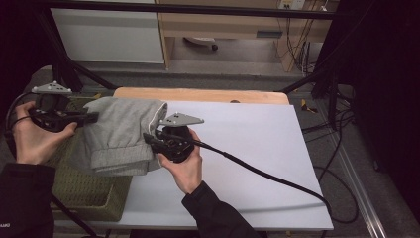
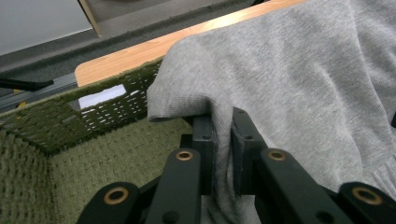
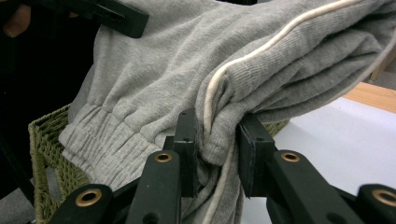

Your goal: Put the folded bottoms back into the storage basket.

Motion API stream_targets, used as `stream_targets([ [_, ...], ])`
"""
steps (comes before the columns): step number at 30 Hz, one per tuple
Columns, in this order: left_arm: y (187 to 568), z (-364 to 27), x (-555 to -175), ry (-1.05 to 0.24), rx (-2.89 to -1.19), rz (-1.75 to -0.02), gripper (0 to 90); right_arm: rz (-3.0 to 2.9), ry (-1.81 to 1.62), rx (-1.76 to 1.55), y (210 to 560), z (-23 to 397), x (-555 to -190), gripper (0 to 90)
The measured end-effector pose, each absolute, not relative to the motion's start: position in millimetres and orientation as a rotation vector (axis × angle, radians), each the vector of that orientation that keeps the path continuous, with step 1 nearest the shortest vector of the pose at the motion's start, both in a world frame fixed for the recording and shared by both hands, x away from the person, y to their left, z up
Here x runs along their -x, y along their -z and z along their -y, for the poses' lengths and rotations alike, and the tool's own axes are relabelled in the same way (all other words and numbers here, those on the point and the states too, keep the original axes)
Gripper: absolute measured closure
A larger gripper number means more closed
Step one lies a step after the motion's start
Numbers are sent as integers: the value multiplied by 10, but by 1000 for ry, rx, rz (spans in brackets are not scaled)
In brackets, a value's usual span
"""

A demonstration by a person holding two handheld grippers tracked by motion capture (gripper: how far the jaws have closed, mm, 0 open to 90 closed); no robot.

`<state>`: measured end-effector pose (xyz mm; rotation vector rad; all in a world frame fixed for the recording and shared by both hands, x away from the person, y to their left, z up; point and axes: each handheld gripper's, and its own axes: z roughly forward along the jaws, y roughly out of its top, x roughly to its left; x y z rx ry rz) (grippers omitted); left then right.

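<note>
The soft grey pants (image 1: 124, 134) are folded into a thick bundle and hang in the air, partly over the basket (image 1: 94, 196) and partly over the table (image 1: 257, 148). They have a thin white stripe and a ribbed cuff. The left claw (image 2: 223, 140) is clamped on one knit edge. The right claw (image 3: 218, 140) is clamped on the fat folded edge. The basket is green, woven and boxy. The table top is smooth and white

Garment (image 1: 121, 134) over basket (image 1: 91, 196), left of table (image 1: 257, 148)

One grey garment (image 1: 121, 134), one basket (image 1: 89, 191), two grippers
</note>
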<state>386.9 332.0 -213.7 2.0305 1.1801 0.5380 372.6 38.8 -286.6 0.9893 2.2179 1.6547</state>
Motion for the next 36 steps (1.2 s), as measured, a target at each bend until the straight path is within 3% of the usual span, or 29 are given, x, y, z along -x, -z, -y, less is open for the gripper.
stream_targets([
  [36, 2203, -4028, -3858, -586, -1973, -1292, 822, -2250, -1643, -917, 2905, -1180, -3765, 722],
])
